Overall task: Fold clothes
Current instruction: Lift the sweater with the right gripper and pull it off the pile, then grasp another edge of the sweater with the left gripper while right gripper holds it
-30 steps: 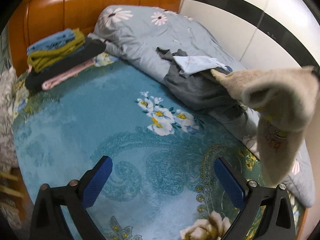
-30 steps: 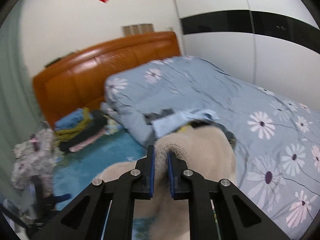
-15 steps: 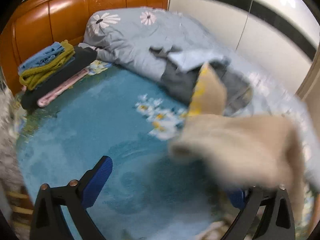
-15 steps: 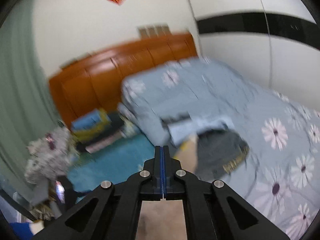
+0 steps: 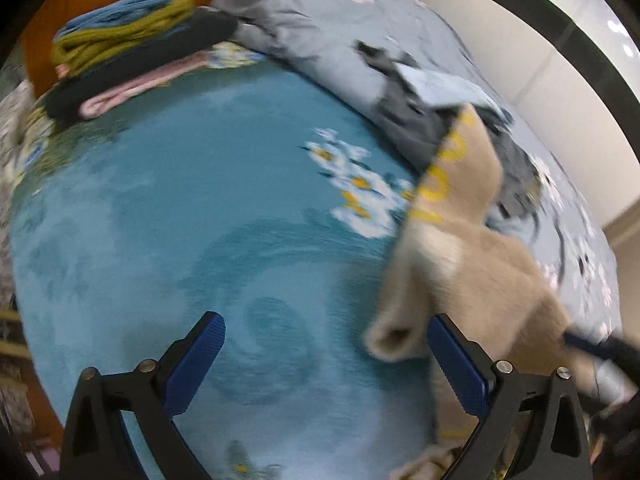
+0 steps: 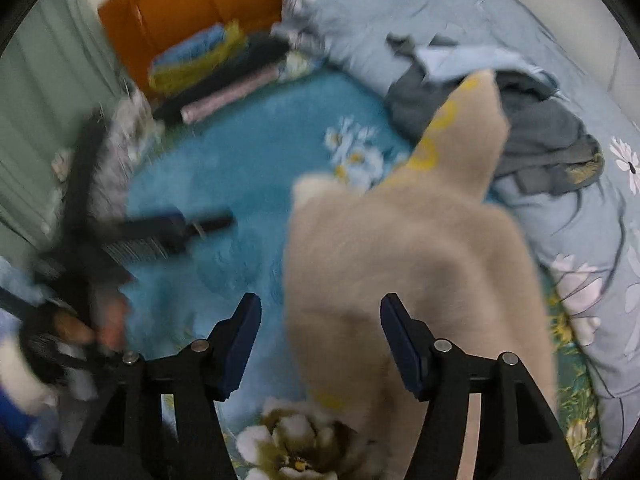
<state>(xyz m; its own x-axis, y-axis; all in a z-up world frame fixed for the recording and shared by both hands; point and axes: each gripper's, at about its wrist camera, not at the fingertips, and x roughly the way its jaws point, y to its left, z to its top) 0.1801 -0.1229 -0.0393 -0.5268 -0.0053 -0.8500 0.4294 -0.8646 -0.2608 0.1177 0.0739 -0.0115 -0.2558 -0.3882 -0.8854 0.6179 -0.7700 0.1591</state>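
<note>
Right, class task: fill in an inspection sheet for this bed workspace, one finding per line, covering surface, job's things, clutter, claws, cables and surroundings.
Surface: teal floral blanket spread over the bed.
Job's things: beige sweater lying unfolded on the blanket; folded stack near the headboard.
Clutter: grey and light blue clothes pile on the pale blue quilt.
Claws: left claw open, empty; right claw open over the sweater.
Cables: nothing seen.
Surroundings: orange wooden headboard; white wardrobe with black stripe.

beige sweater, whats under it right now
The beige sweater lies on the teal floral blanket. Its raised sleeve overlaps the grey clothes pile on the blue quilt. Whatever lies directly beneath its body is covered.
</note>
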